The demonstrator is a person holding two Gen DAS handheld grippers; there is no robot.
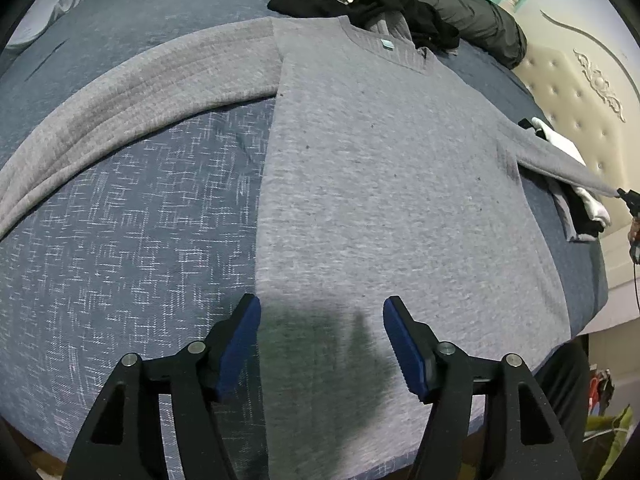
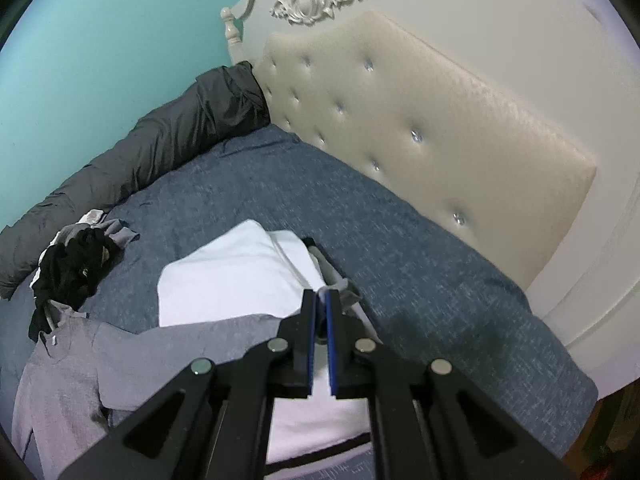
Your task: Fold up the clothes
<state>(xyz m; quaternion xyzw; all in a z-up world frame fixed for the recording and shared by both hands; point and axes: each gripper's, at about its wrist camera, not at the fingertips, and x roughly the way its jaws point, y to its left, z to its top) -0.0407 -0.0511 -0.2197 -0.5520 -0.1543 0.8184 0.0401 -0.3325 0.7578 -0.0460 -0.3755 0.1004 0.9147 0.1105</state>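
Grey knit long-sleeved sweater (image 1: 380,184) lies flat on the blue bed (image 1: 132,248), soft and floppy. Right tool (image 2: 321,300) is pinched on its sleeve cuff, stretched over white folded laundry (image 2: 224,272); left tool (image 1: 322,316) hovers spread above the hem, a good edge to grab.

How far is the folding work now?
Done: a folded stack lies by the headboard. In hand: the grey sweater lies flat; the right gripper pinches its sleeve end, the left gripper is open over the hem. Left: folding it and the dark pile.

Sweater (image 1: 380,168) spread on bed (image 1: 132,216), clothes pile (image 1: 360,4) behind it
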